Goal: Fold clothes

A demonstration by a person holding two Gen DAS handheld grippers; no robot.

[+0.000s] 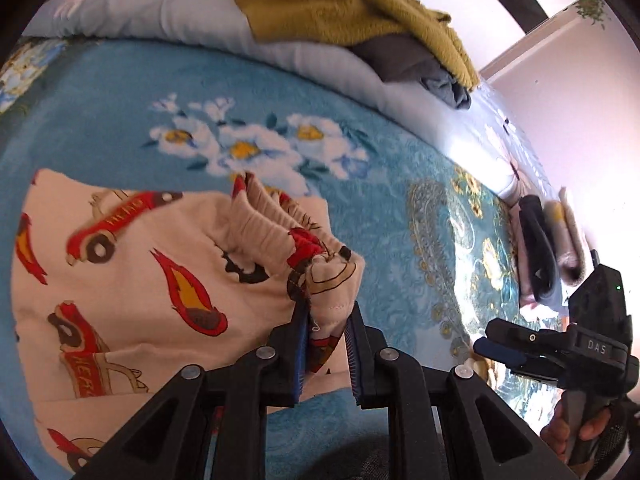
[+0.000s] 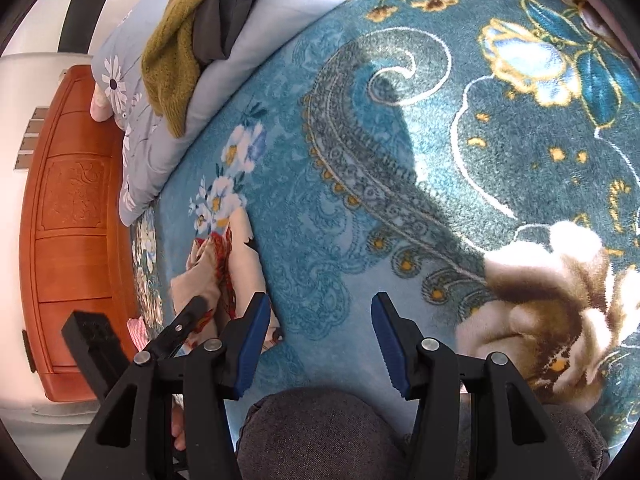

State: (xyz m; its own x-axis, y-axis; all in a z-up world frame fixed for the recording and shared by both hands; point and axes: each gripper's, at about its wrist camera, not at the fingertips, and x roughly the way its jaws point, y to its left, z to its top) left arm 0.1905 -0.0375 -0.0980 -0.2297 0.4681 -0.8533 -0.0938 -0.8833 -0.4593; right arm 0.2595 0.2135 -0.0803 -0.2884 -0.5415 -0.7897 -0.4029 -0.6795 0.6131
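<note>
Cream pants (image 1: 132,280) printed with red cars and flames lie on the blue floral blanket (image 1: 248,92). My left gripper (image 1: 328,312) is shut on their gathered elastic waistband (image 1: 280,228), lifting that end. The pants also show at the left of the right wrist view (image 2: 236,264), with the left gripper (image 2: 192,312) on them. My right gripper (image 2: 320,332) is open and empty above the bare blanket (image 2: 360,168), to the right of the pants; it also shows in the left wrist view (image 1: 500,352).
A pile of olive, dark grey and blue clothes (image 1: 360,20) sits on a pale quilt (image 1: 160,12) at the back. Folded clothes (image 1: 548,248) are stacked at the right. A wooden headboard (image 2: 68,220) stands at the left. My knee (image 2: 320,436) is below the right gripper.
</note>
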